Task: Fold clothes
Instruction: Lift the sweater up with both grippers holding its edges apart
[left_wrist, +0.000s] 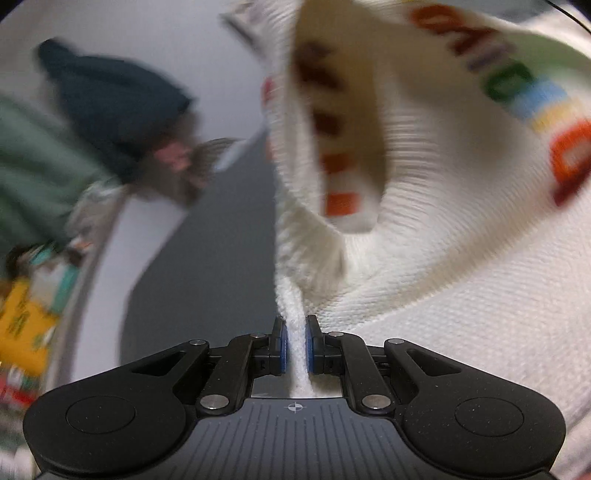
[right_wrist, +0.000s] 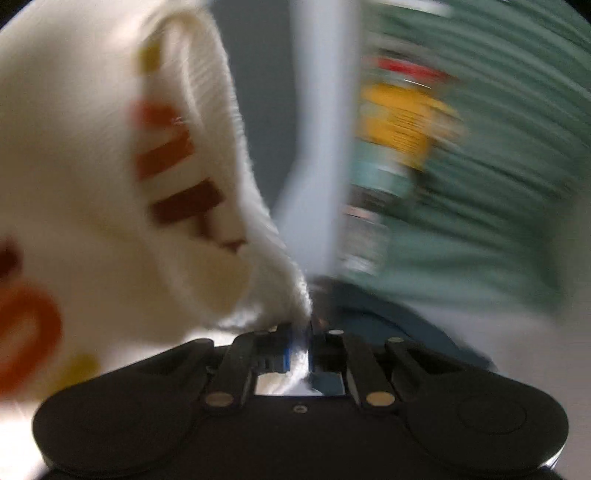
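Observation:
A white knitted garment (left_wrist: 424, 236) with coloured letters fills the right half of the left wrist view. My left gripper (left_wrist: 295, 343) is shut on a fold of its fabric, which runs between the blue pads (left_wrist: 282, 343). In the right wrist view the same white garment (right_wrist: 92, 184) hangs at the left, blurred, with red and brown lettering. My right gripper (right_wrist: 301, 347) is shut on a pinched edge of it, with cloth bunched between the jaws.
A dark blue garment (left_wrist: 118, 103) and a green garment (left_wrist: 33, 173) lie at the left of the left wrist view, with a yellow package (left_wrist: 22, 325) below them. The right wrist view shows the green cloth (right_wrist: 498, 184) and a yellow package (right_wrist: 402, 122), heavily blurred.

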